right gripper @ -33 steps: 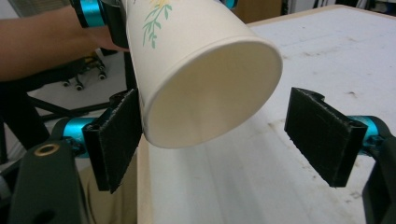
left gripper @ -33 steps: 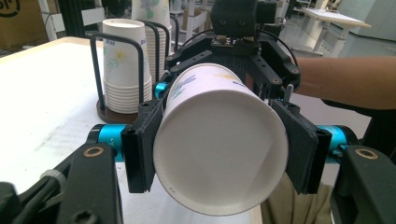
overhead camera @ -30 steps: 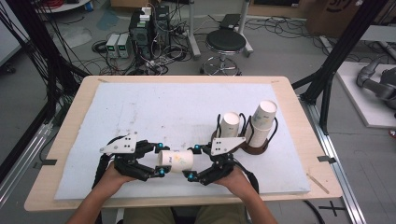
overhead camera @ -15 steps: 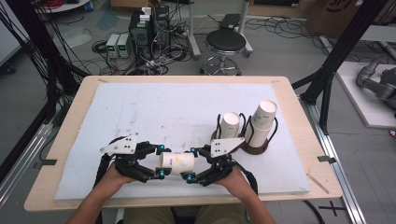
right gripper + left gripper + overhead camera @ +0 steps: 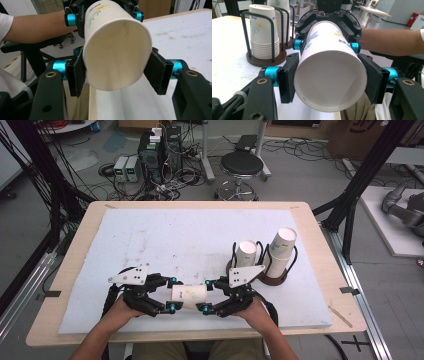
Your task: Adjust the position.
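1. White paper made up the cup (image 5: 189,295), which lay on its side low in the middle of the high view, just above the near edge of the table (image 5: 75,245).
2. The left gripper (image 5: 171,294) pinched one end of the cup, with its black pads pressed on both sides.
3. The right gripper (image 5: 205,296) pinched the other end. Its jaws had just been closing, with the cup between them.
4. In the right gripper view the cup's (image 5: 117,48) open rim looked squeezed a little out of round.
5. In the left gripper view the cup (image 5: 329,72) sat between both pads.
6. Two stacks of cups (image 5: 277,252) stood in a dark holder (image 5: 274,279) to the right of the middle, near the right gripper.
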